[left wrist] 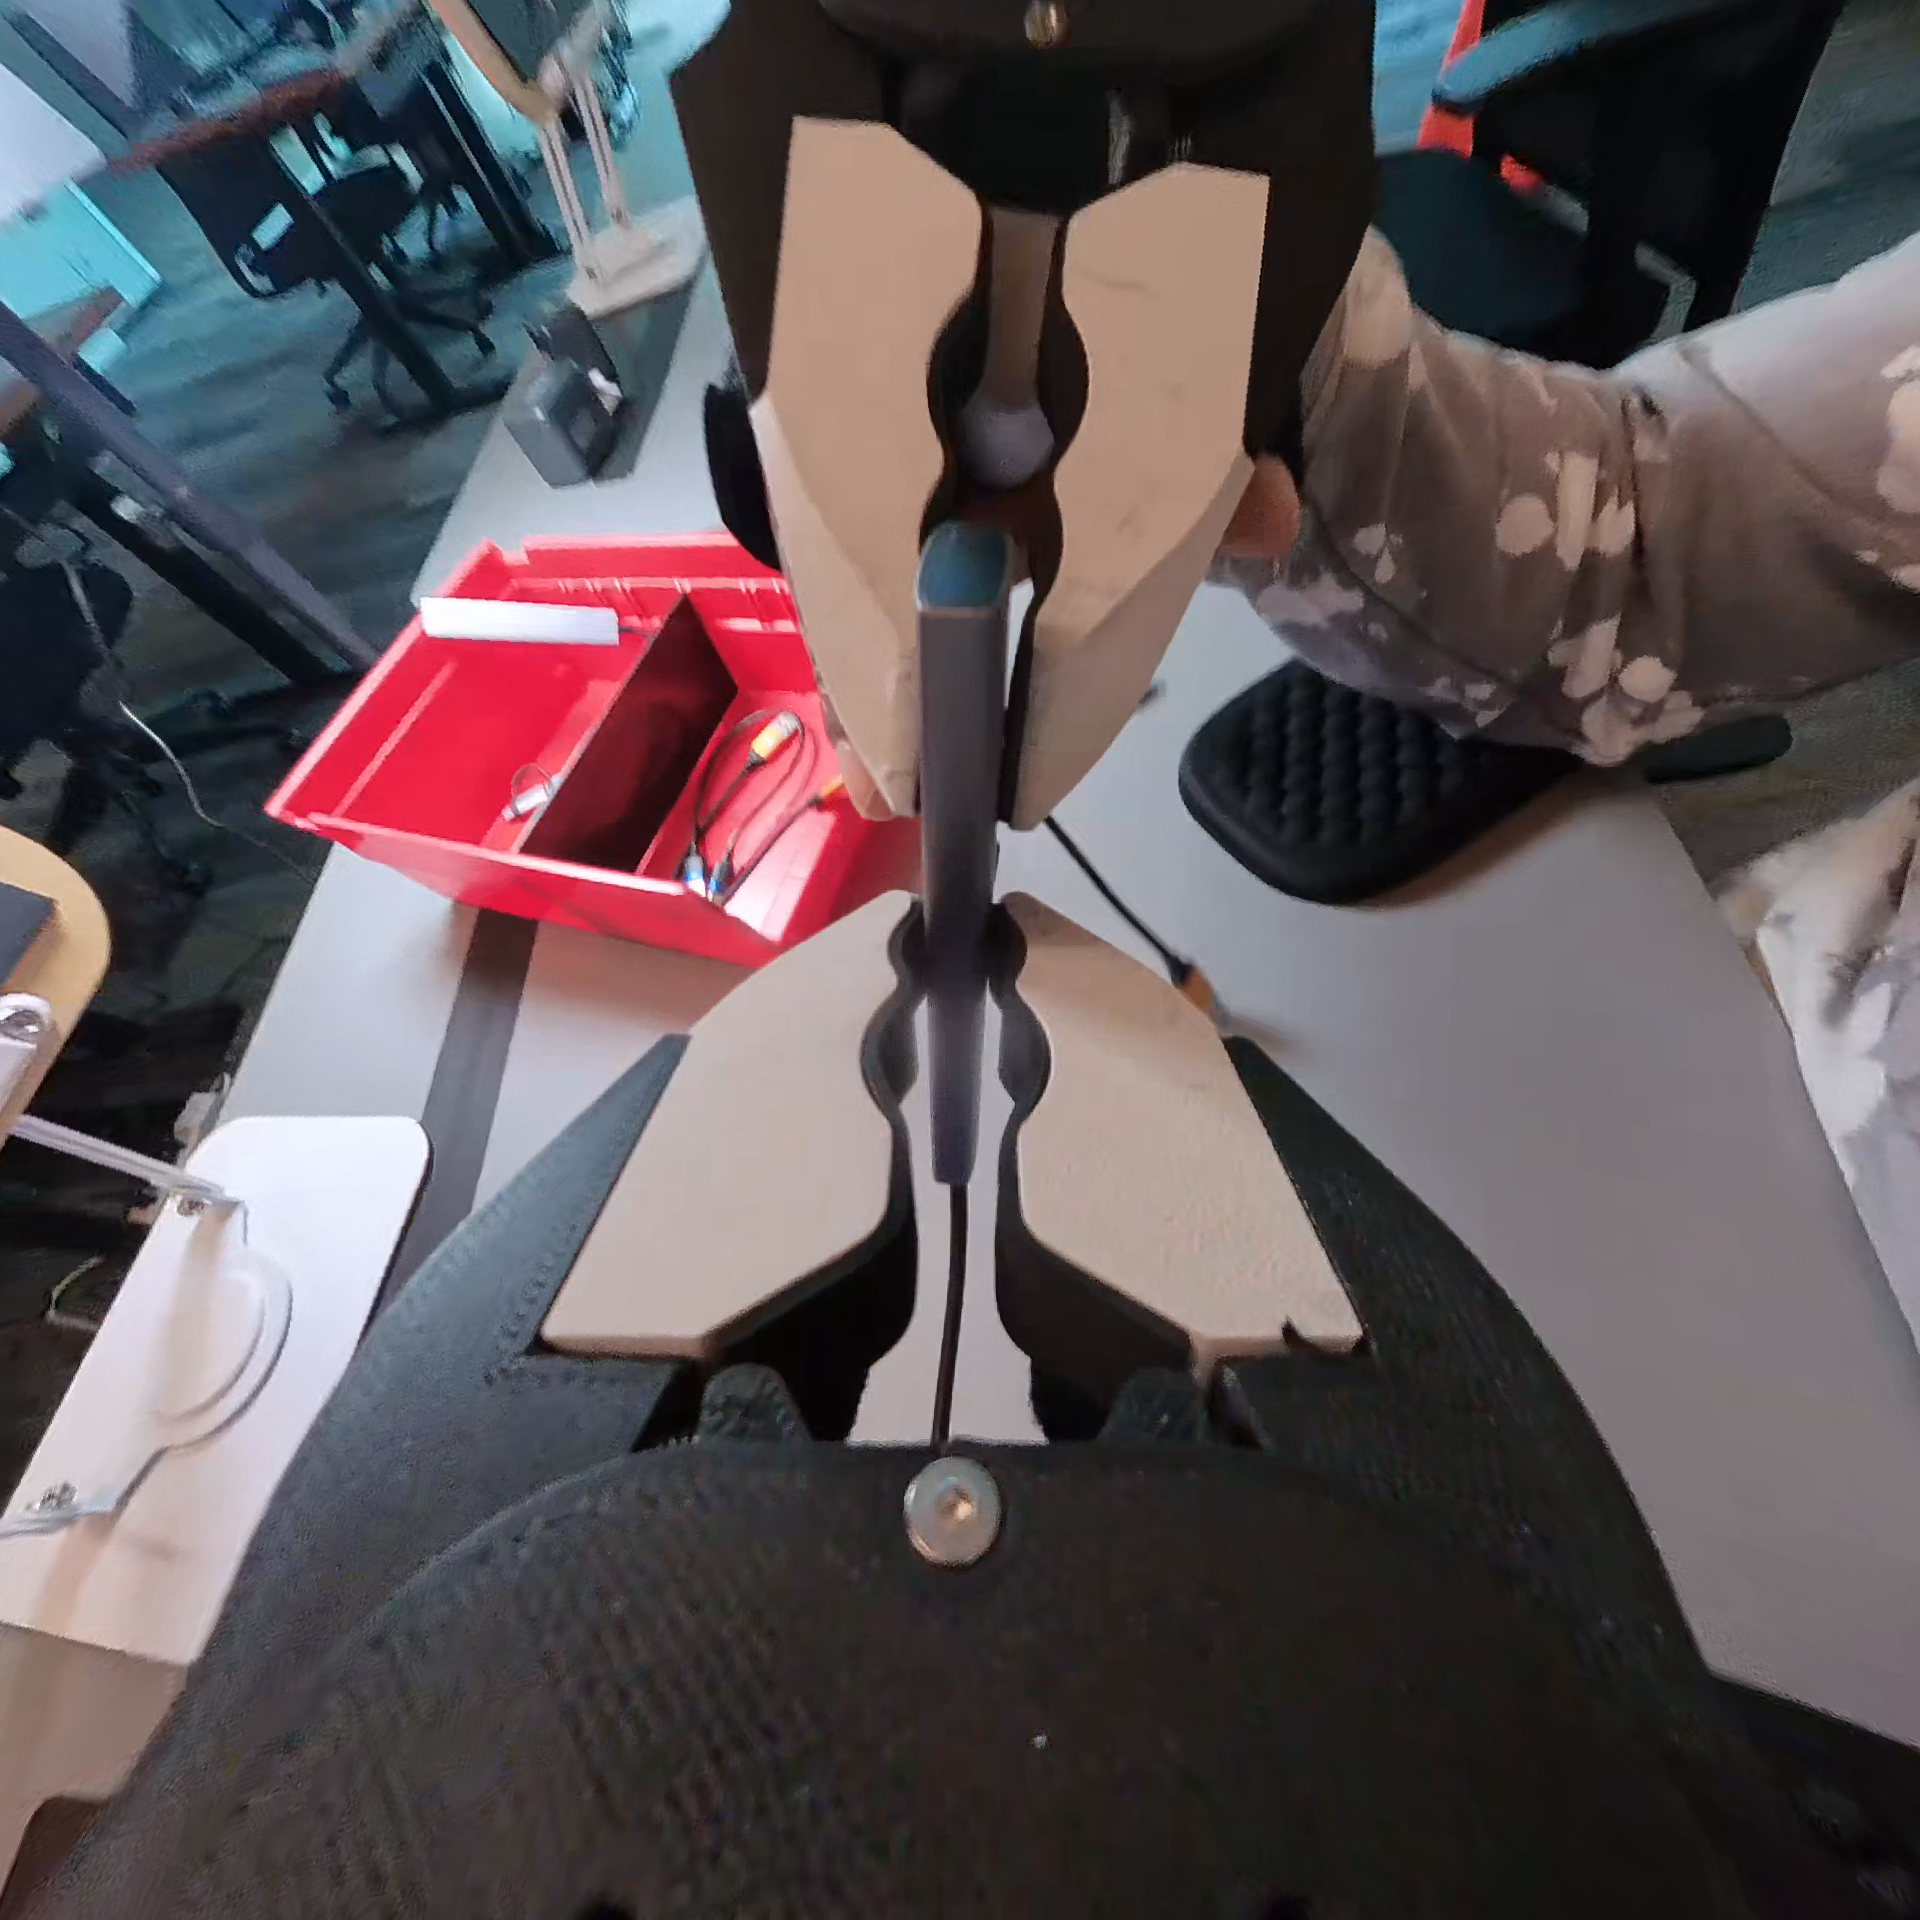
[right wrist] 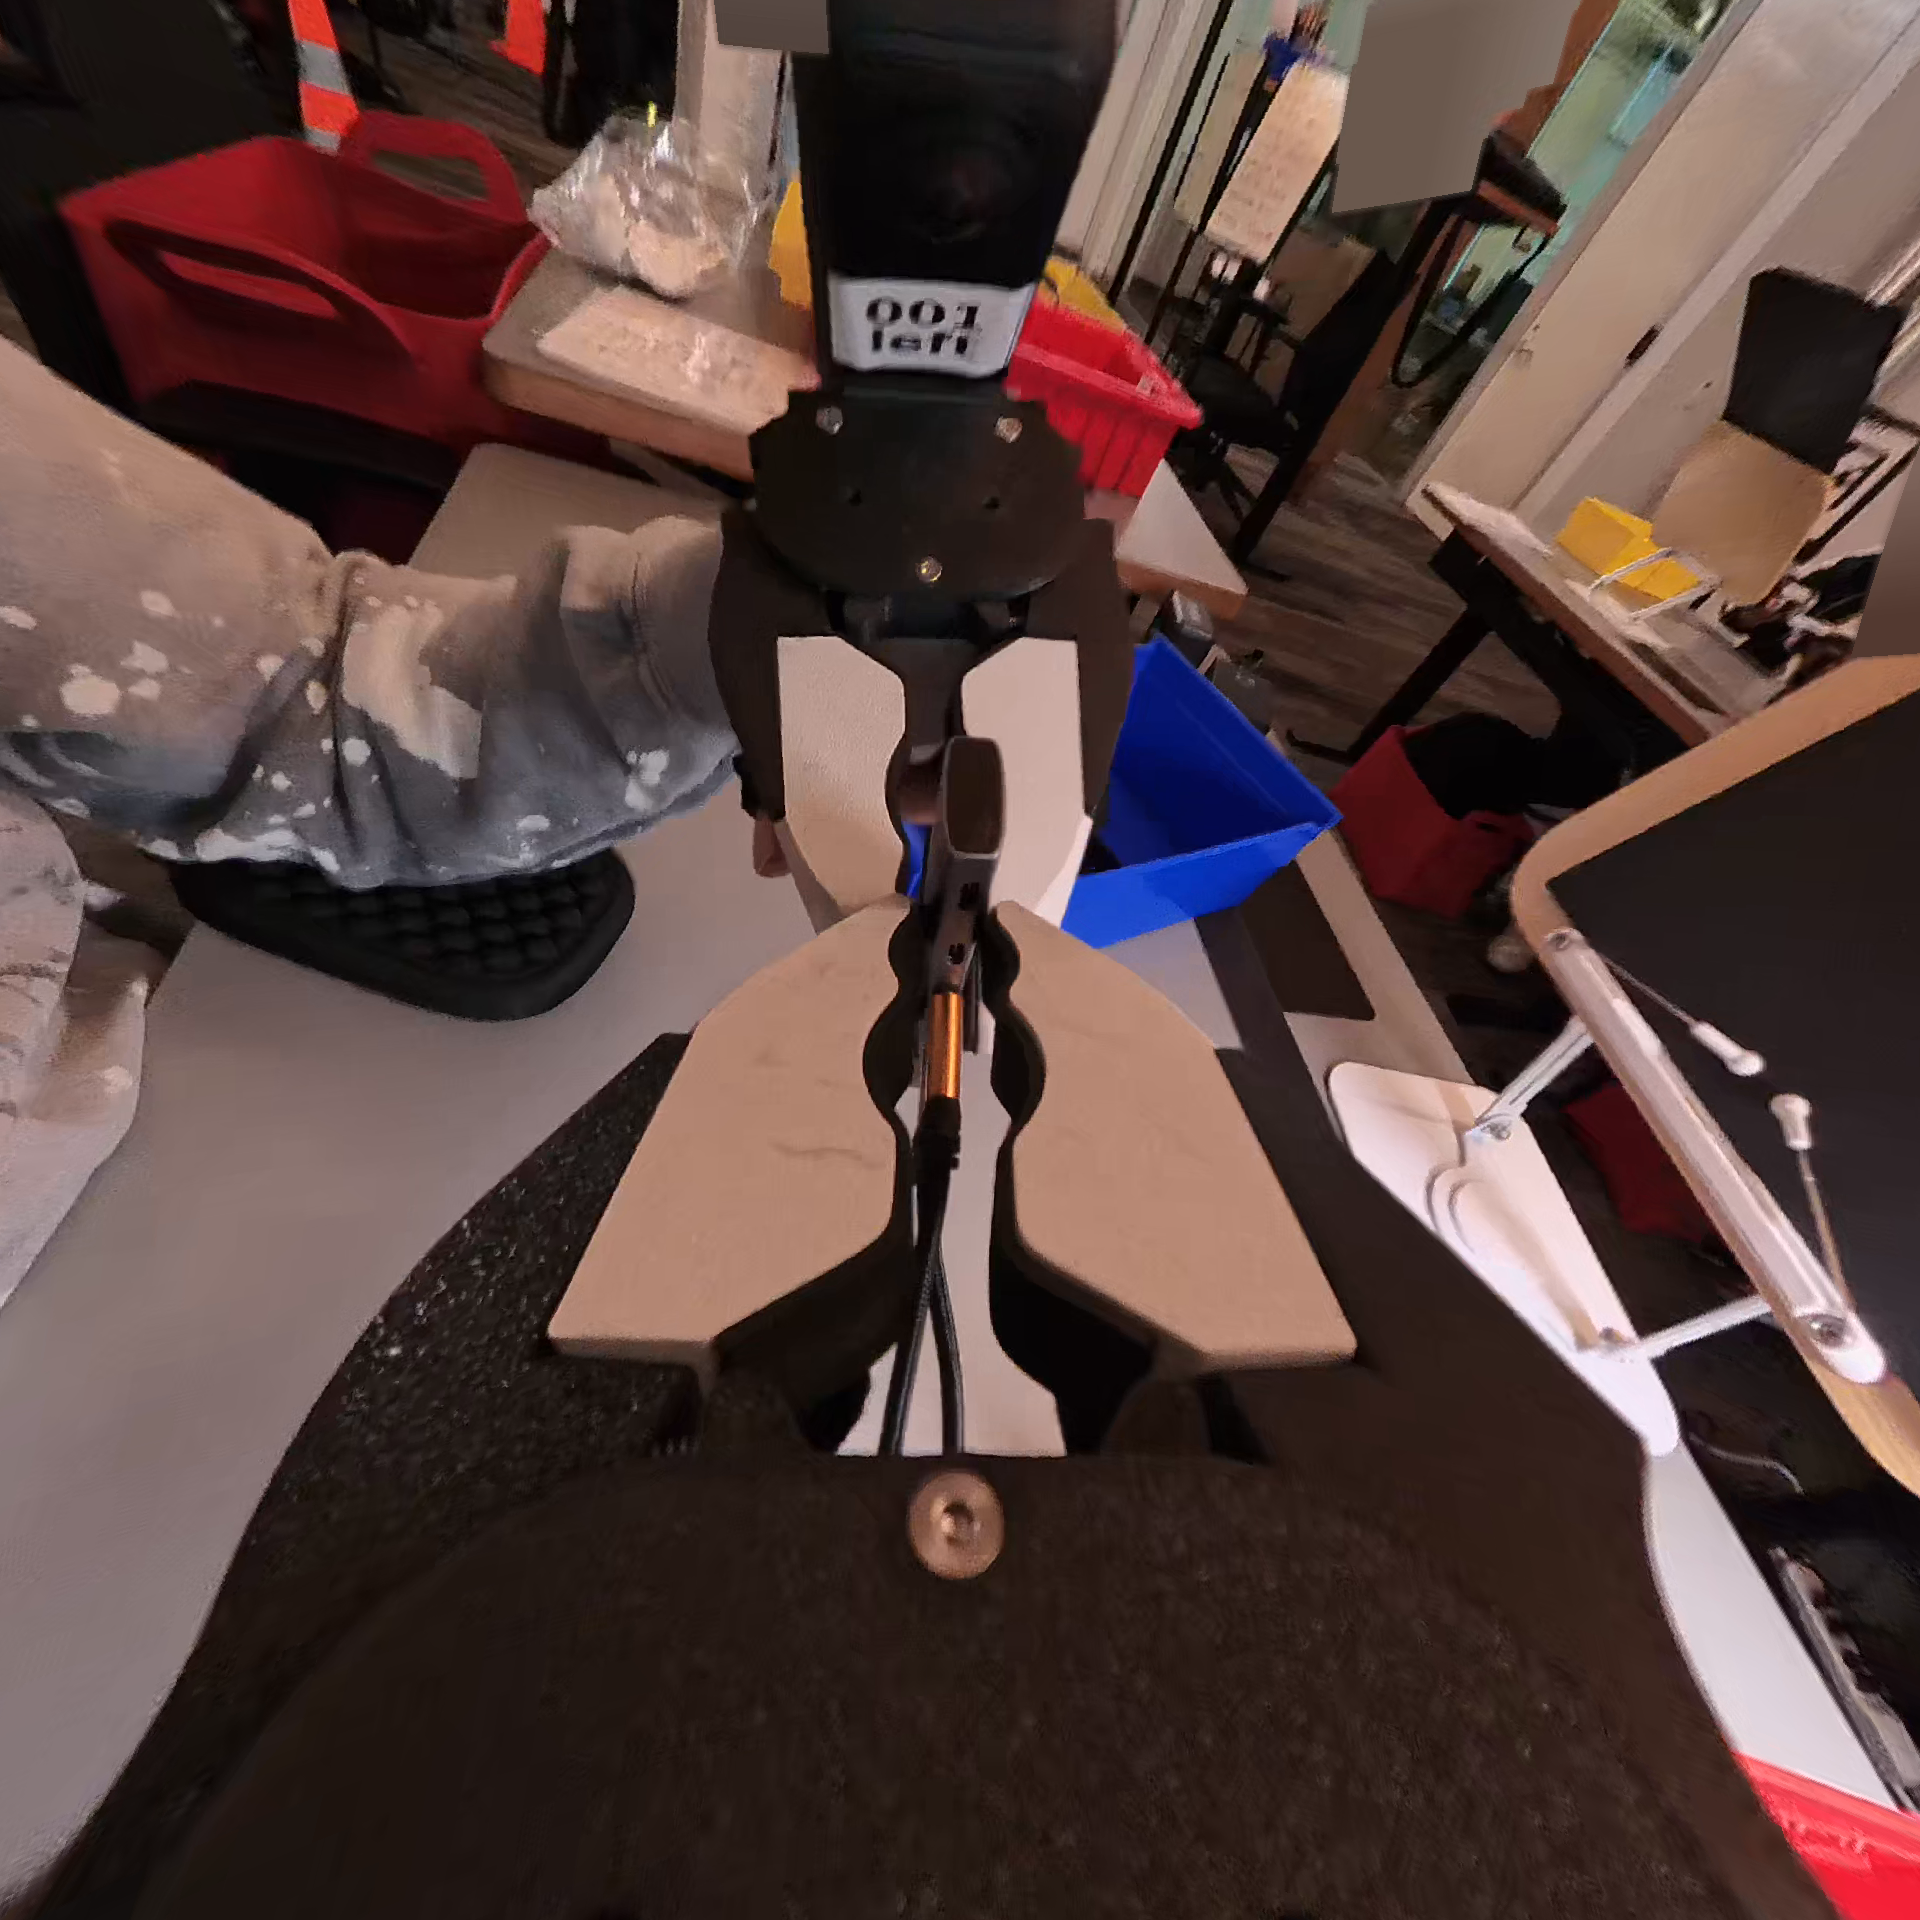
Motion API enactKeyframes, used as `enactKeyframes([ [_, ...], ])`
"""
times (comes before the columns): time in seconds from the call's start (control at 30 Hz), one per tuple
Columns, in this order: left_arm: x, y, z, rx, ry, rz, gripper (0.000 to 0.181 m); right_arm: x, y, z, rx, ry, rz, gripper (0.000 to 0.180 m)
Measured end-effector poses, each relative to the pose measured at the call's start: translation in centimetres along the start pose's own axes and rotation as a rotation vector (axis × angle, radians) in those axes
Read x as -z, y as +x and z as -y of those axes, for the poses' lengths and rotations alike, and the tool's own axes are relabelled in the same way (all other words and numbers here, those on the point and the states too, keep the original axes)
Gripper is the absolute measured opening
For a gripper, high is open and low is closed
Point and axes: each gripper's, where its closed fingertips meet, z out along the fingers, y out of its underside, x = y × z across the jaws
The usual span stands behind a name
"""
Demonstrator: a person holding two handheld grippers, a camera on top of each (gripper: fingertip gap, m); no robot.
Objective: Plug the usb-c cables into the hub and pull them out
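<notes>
**Both grippers closed, hub and plug held between them**

Closest to my left camera, my left gripper [left wrist: 956, 914] is closed on the grey hub [left wrist: 961, 831], gripping its near end; a thin black lead runs back from it toward the camera. At the hub's far end my right gripper [left wrist: 961, 810] faces me, its jaws drawn in around that end.

My right camera shows what the left one hides: my right gripper [right wrist: 951, 925] is clamped on the orange-sleeved plug [right wrist: 943, 1055] of a usb-c cable [right wrist: 925, 1340], tip at the hub [right wrist: 966, 831]. Whether it is fully seated I cannot tell. Beyond it my left gripper [right wrist: 935, 790] holds the hub.

Only the left view shows the red tray [left wrist: 416, 769] with spare cables on the grey table [left wrist: 1455, 1143]. Only the right view shows the blue bin [right wrist: 1195, 831]. Both show the black bumpy pad [left wrist: 1351, 790] under a patterned sleeve [left wrist: 1558, 540].
</notes>
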Motion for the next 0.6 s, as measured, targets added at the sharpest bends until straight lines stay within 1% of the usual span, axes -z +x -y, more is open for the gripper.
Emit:
enactKeyframes([
  [0.07,0.7,-0.3,1.3,0.03,0.097,-0.011,0.011,0.8,0.6,0.7,-0.013,0.064,-0.02,0.01],
  [0.17,1.9,-0.9,2.4,0.064,0.205,-0.015,0.011,1.6,1.5,0.5,-0.023,0.082,-0.046,0.015],
  [0.27,3.0,-1.4,3.6,0.103,0.316,-0.015,0.011,1.5,1.5,0.4,-0.052,0.097,-0.021,0.019],
  [0.33,3.4,-1.6,4.3,0.128,0.384,-0.026,0.011,1.0,1.7,0.3,-0.054,0.1,-0.032,0.019],
  [0.43,3.4,-1.5,4.6,0.141,0.42,-0.043,0.011,0.7,1.7,1.1,-0.072,0.15,-0.035,0.008],
  [0.6,3.2,-1.5,5.0,0.164,0.464,-0.057,0.011,0.8,1.8,1.4,-0.095,0.164,-0.032,0.007],
])
